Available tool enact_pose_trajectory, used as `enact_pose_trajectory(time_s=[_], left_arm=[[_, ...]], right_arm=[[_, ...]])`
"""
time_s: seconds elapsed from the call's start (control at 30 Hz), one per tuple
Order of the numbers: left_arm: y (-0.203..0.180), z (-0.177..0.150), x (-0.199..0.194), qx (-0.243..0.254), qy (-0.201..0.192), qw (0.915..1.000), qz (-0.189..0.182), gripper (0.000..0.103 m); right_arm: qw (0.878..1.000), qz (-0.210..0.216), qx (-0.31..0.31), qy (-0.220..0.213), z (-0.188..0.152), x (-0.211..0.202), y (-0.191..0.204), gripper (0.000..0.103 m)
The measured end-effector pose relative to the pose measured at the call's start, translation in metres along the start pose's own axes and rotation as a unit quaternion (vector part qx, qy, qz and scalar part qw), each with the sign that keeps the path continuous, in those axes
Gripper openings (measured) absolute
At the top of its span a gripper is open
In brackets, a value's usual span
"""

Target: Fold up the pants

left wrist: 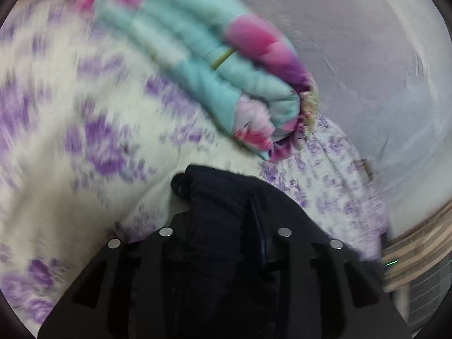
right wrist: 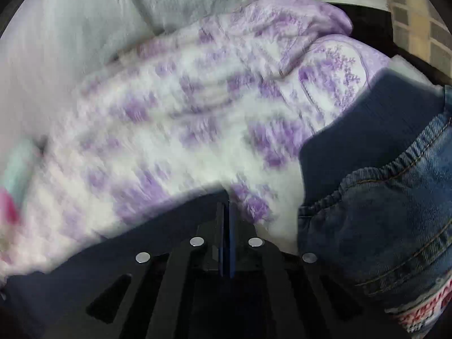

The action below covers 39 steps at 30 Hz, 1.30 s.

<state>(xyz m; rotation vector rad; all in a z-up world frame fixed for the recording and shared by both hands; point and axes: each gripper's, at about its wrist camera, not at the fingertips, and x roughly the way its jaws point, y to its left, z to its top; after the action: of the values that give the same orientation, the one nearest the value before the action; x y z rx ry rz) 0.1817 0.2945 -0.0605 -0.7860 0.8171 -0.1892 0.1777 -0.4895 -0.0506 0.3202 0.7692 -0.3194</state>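
The pants are blue denim [right wrist: 381, 226] with an elastic waist and a dark navy ribbed band [right wrist: 367, 118], lying at the right on the bed. In the left wrist view a thick bunch of the pants' dark cloth [left wrist: 214, 197] lies between the jaws of my left gripper [left wrist: 223, 214]. The jaws stand apart, and the blue face of the right pad shows bare beside the cloth. My right gripper [right wrist: 226, 206] is shut, its pads together on a thin dark edge of the pants that runs off to the lower left.
A white bedsheet with purple flowers [left wrist: 84, 113] covers the bed. A folded teal and pink quilt [left wrist: 203, 65] lies at the back by the pale wall [left wrist: 367, 56]. A matching floral pillow [right wrist: 333, 65] sits beyond the pants. Striped floor [left wrist: 418, 248] shows at the bed's right edge.
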Motion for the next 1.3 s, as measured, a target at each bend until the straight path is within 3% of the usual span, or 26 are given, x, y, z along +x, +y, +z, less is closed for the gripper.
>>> enact_pose_trajectory(time_s=[0.03,0.07,0.1,0.13,0.17,0.23,0.27,0.37,0.47,0.53,0.57,0.6,0.7,0.77,0.83,0.87,1.0,1.17,1.3], left_arm=[[0.009,0.002,-0.003,-0.030,0.008,0.9993,-0.020,0.044],[0.013,0.002,-0.009,-0.046,0.007,0.9985,-0.029,0.047],[0.016,0.000,-0.016,-0.056,0.004,0.9979,-0.034,0.047],[0.016,-0.004,-0.029,-0.057,-0.003,0.9979,-0.030,0.047],[0.014,-0.008,-0.043,-0.053,-0.011,0.9983,-0.023,0.047],[0.009,-0.023,-0.071,-0.042,-0.025,0.9986,-0.018,0.047],[0.008,-0.033,-0.086,-0.039,-0.030,0.9985,-0.022,0.050],[0.014,-0.075,-0.123,-0.032,-0.029,0.9987,-0.026,0.059],[0.027,-0.115,-0.152,-0.020,-0.020,0.9996,0.007,0.059],[0.035,-0.135,-0.158,-0.030,0.009,0.9994,0.014,0.059],[0.038,-0.146,-0.158,-0.036,0.025,0.9990,0.004,0.059],[0.038,-0.150,-0.155,-0.037,0.031,0.9988,0.000,0.059],[0.029,-0.154,-0.144,-0.018,0.022,0.9993,0.024,0.059],[0.027,-0.150,-0.134,-0.041,0.019,0.9990,0.007,0.058],[0.026,-0.145,-0.125,-0.050,0.009,0.9987,0.007,0.045],[0.027,-0.145,-0.122,-0.054,0.001,0.9984,0.016,0.027],[0.043,-0.154,-0.139,-0.090,-0.022,0.9949,-0.040,0.018],[0.030,-0.163,-0.171,-0.049,-0.037,0.9978,-0.025,0.017],[0.043,-0.162,-0.197,-0.080,-0.044,0.9946,-0.050,0.015]], right_arm=[[1.000,-0.011,-0.017,-0.008,0.002,-0.008,0.008,0.012],[0.998,-0.018,-0.033,-0.045,0.004,-0.029,0.017,0.032],[0.996,-0.014,-0.040,-0.083,0.002,-0.049,0.022,0.041],[0.992,-0.010,-0.040,-0.123,-0.001,-0.077,0.027,0.045],[0.990,0.000,-0.040,-0.135,-0.005,-0.093,0.030,0.045],[0.989,0.062,-0.050,-0.127,-0.011,-0.125,0.043,0.045],[0.985,0.114,-0.062,-0.110,-0.019,-0.143,0.056,0.045],[0.966,0.215,-0.124,-0.074,-0.061,-0.191,0.096,0.048],[0.952,0.247,-0.174,-0.053,-0.106,-0.223,0.123,0.051],[0.944,0.269,-0.189,-0.032,-0.152,-0.250,0.127,0.051],[0.944,0.269,-0.189,-0.032,-0.152,-0.250,0.127,0.051],[0.944,0.270,-0.186,-0.033,-0.174,-0.264,0.119,0.051],[0.952,0.264,-0.152,-0.028,-0.199,-0.287,0.084,0.051],[0.959,0.254,-0.124,-0.018,-0.207,-0.290,0.058,0.051],[0.969,0.235,-0.076,-0.003,-0.215,-0.296,0.019,0.051],[0.972,0.229,-0.058,0.003,-0.218,-0.297,0.005,0.051],[0.978,0.200,0.035,0.041,-0.245,-0.309,-0.070,0.050],[0.979,0.176,0.046,0.095,-0.273,-0.298,-0.090,0.048],[0.978,0.177,0.065,0.094,-0.266,-0.282,-0.088,0.047]])
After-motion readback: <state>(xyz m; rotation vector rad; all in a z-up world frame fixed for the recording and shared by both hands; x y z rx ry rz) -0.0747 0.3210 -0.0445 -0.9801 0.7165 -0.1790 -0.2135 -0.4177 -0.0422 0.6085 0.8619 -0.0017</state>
